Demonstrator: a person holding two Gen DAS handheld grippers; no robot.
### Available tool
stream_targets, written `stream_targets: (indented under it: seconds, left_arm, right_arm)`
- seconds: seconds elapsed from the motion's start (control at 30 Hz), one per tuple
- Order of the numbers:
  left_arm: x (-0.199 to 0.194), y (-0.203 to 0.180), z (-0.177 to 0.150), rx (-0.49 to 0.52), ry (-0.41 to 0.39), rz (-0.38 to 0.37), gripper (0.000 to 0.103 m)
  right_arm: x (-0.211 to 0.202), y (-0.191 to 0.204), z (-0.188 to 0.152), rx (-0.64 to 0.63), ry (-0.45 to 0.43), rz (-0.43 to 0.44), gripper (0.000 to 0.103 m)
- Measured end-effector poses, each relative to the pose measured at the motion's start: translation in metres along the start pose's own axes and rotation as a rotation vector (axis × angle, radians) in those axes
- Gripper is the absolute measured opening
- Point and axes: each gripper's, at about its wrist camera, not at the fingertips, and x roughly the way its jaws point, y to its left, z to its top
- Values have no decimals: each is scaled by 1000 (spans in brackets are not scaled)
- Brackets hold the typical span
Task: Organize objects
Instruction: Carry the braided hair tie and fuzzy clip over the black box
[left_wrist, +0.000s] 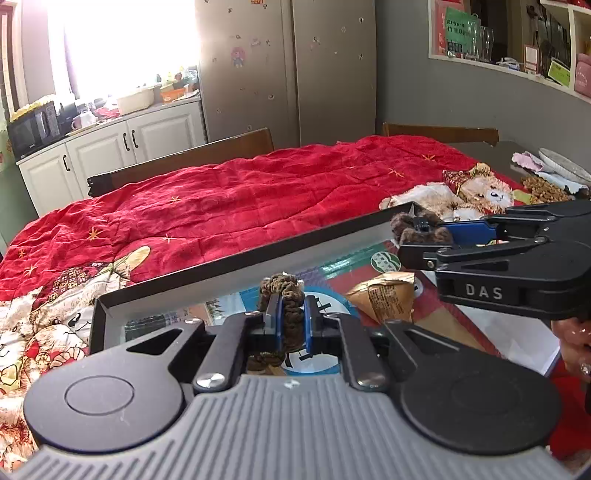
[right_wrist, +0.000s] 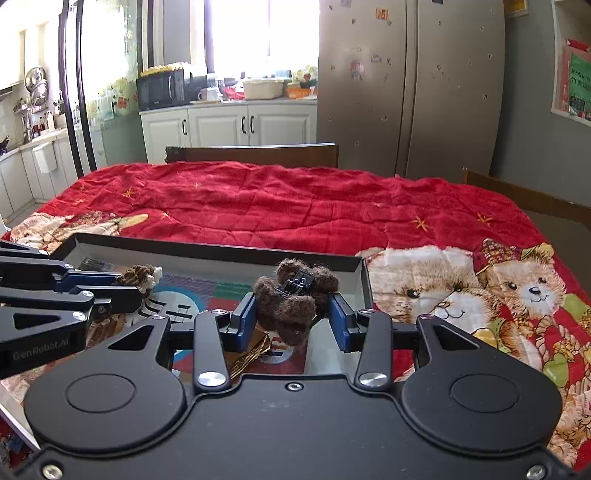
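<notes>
Over a shallow grey tray with a dark rim, lying on a red quilted blanket, 2 black grippers hover. The left gripper pinches a knobbly brown scrunchie tight; the right gripper clasps a fuzzy dark-brown hair claw.

The tray's near edge is hidden behind the left gripper. The person's hand is cut off at the right. The golden packet's print is too small to read, and the far window glares white.
</notes>
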Motion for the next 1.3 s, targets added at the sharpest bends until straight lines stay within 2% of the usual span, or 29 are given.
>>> stream_targets:
  seconds: [0.23,0.83,1.3]
  left_arm:
    - [6,-4,-3,23,13,9,14]
    - [16,-12,-5,69,51,29,15]
    - [19,-15,-7,81,75,39,19]
  right_arm:
    - [13,4,-6,-20,46,-7,40]
    - [19,7,-5,-43,98,2,42]
    - [20,6,-5,-37,106,12,45]
